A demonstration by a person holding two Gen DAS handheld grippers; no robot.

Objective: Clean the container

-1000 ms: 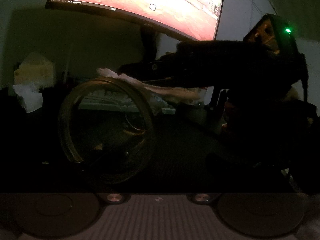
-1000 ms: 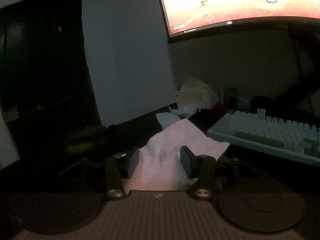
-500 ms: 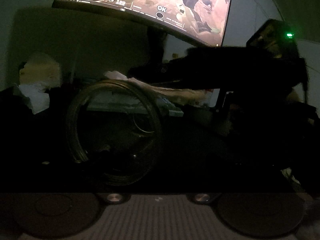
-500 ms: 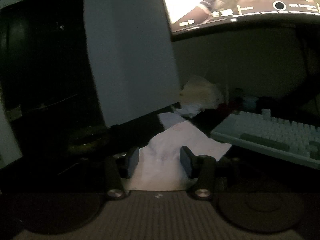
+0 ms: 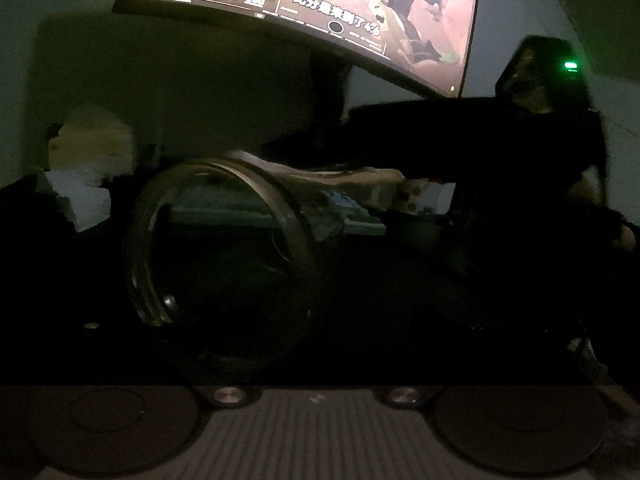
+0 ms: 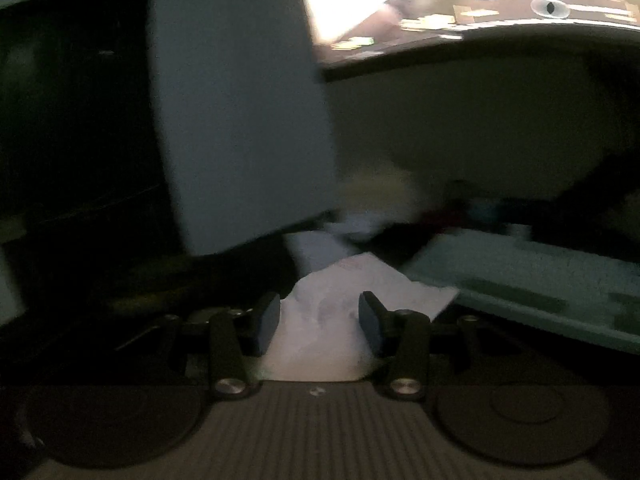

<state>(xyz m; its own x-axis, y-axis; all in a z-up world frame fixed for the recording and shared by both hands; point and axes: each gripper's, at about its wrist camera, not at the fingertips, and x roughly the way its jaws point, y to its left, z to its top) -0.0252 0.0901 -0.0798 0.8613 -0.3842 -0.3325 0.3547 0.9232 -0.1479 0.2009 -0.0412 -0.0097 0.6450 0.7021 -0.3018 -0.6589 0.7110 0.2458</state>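
At nine o'clock in the dim left view, the glass jar [image 5: 218, 256] lies sideways; the left gripper's jaws are lost in darkness, state unclear. Right gripper [image 6: 319, 322] clamps a tissue [image 6: 320, 328]; the keyboard [image 6: 532, 280] at three o'clock blurs.

Jar [image 5: 216, 248] on its side, mouth toward left-wrist camera. Tissue [image 6: 332, 320] between right gripper [image 6: 318, 322] fingers [image 6: 266, 322], reaching over jar's upper rim. Keyboard [image 6: 540, 280] behind jar, right of tissue. Monitor [image 5: 320, 12] above, at table's [image 5: 400, 300] back edge.
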